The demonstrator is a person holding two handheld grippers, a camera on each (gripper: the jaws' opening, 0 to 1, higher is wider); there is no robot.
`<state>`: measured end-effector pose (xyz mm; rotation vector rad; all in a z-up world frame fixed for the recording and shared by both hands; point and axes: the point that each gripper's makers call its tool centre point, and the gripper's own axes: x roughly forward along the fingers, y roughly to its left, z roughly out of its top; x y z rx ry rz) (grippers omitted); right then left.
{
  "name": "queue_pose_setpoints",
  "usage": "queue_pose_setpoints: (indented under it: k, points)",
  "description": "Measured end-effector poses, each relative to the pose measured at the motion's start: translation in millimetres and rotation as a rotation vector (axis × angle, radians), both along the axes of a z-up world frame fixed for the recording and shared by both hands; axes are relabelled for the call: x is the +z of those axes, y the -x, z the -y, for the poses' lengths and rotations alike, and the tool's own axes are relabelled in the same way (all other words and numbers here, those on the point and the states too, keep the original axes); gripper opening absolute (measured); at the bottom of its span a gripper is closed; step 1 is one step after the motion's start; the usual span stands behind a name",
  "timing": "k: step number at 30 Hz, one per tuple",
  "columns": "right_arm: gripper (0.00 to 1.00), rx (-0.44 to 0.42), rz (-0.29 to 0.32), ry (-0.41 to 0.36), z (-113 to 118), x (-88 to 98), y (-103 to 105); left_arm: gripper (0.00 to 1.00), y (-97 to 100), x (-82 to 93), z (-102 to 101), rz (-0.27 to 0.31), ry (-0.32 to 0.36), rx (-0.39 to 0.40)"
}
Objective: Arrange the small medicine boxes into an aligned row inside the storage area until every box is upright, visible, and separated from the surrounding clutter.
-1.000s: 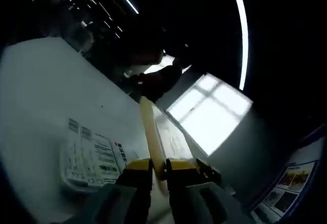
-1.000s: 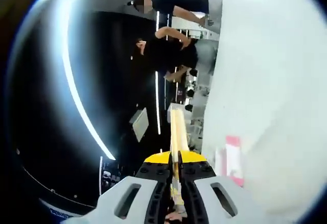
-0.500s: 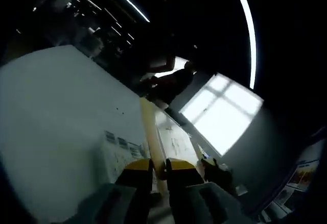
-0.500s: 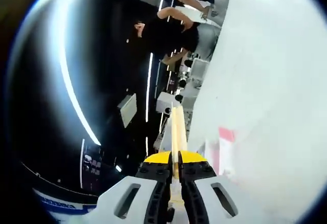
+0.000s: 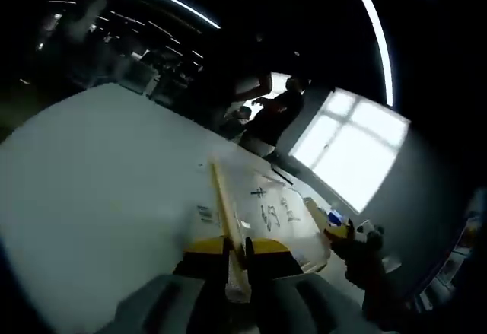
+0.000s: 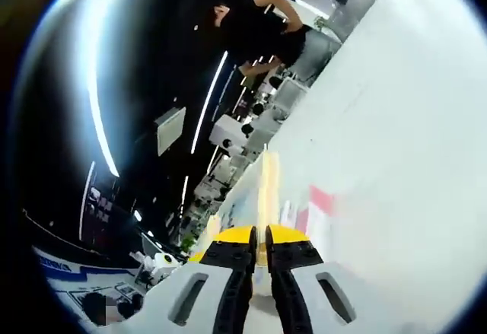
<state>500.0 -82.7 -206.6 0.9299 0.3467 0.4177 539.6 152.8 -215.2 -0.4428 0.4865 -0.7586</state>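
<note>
My left gripper point(image 5: 235, 247) is shut on a thin cream edge point(image 5: 225, 208) of a flat white carton point(image 5: 268, 206) printed with black characters, held above the white table point(image 5: 99, 174). At the carton's far side another cream edge point(image 5: 315, 215) runs to my right gripper point(image 5: 344, 233), which comes in from the right. In the right gripper view my right gripper point(image 6: 259, 240) is shut on a thin yellow-cream edge point(image 6: 265, 189) seen end-on. A red and white patch of packaging point(image 6: 315, 201) shows just right of that edge; I cannot tell what it is.
The white table point(image 6: 403, 136) spreads wide on the right. People point(image 5: 266, 113) stand beyond the table's far end, also people point(image 6: 278, 22) at the top. A bright window point(image 5: 351, 151) lies behind. Shelves and equipment point(image 6: 228, 132) stand at the left.
Both cameras have swung, so the table lies flatter in the left gripper view. The printed pack at the lower left has left that view, and the right gripper has come in from the right.
</note>
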Motion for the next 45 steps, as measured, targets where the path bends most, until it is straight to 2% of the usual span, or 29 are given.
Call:
queue_pose_setpoints:
  k: [11,13,14,19,22,24,25,26,27,28,31,35,36,37,39,41,44,45]
  points:
    - [0.09,0.028,0.003,0.078,-9,-8.0,8,0.1,-11.6,-5.0,-8,0.036,-0.04,-0.009]
    - [0.09,0.029,0.0,0.081,-10,-8.7,10,0.1,-10.2,-6.0,-9,0.065,-0.072,-0.029]
    - [0.1,0.03,0.002,0.086,-10,-8.6,8,0.1,-7.9,-8.8,-9,0.06,-0.086,-0.04]
    - [0.08,0.065,0.005,0.078,-15,-5.5,11,0.12,-6.3,-10.0,-18,0.065,-0.072,-0.04]
    - [0.08,0.073,0.004,0.129,-16,-11.2,-2,0.15,-13.1,-11.1,-20,0.054,-0.046,-0.034]
    - [0.08,0.081,-0.011,0.139,-16,-12.1,-5,0.08,-12.1,-9.0,-18,0.043,-0.021,-0.03]
    - [0.07,0.085,-0.021,0.143,-16,-11.8,-7,0.08,-11.9,-8.1,-17,0.04,-0.012,-0.03]
    - [0.07,0.085,-0.022,0.14,-16,-10.5,-6,0.08,-10.4,-1.5,-16,0.03,0.031,-0.035]
    - [0.07,0.085,-0.034,0.146,-17,-9.9,-5,0.07,-8.6,-1.5,-14,0.031,0.025,-0.035]
    - [0.07,0.091,-0.028,0.223,-16,-12.5,-3,0.07,-5.9,-2.6,-14,0.028,0.017,-0.039]
    - [0.08,0.091,-0.02,0.278,-24,-11.4,4,0.06,-2.9,-3.1,-13,0.024,0.015,-0.037]
    - [0.08,0.103,-0.013,0.264,-17,-16.3,0,0.09,-2.9,-2.4,-9,0.039,-0.023,-0.064]
    - [0.09,0.105,-0.01,0.251,-12,-18.5,-5,0.13,-2.3,-6.5,-11,0.066,-0.095,-0.09]
    - [0.11,0.099,-0.019,0.258,-10,-17.7,-4,0.21,-5.9,-11.0,-20,0.064,-0.147,-0.037]
    - [0.18,0.071,0.001,0.305,-3,-15.4,-4,0.22,-10.1,-6.5,-26,0.096,-0.143,0.002]
    - [0.28,0.063,0.012,0.316,-1,-14.2,-5,0.23,-11.8,-1.5,-30,0.104,-0.114,0.021]
    - [0.32,-0.007,0.057,0.352,17,-5.6,-9,0.24,-14.9,8.6,-38,0.109,-0.046,0.052]
    - [0.32,-0.036,0.091,0.342,26,6.1,-15,0.24,-16.7,12.7,-34,0.123,-0.056,0.029]
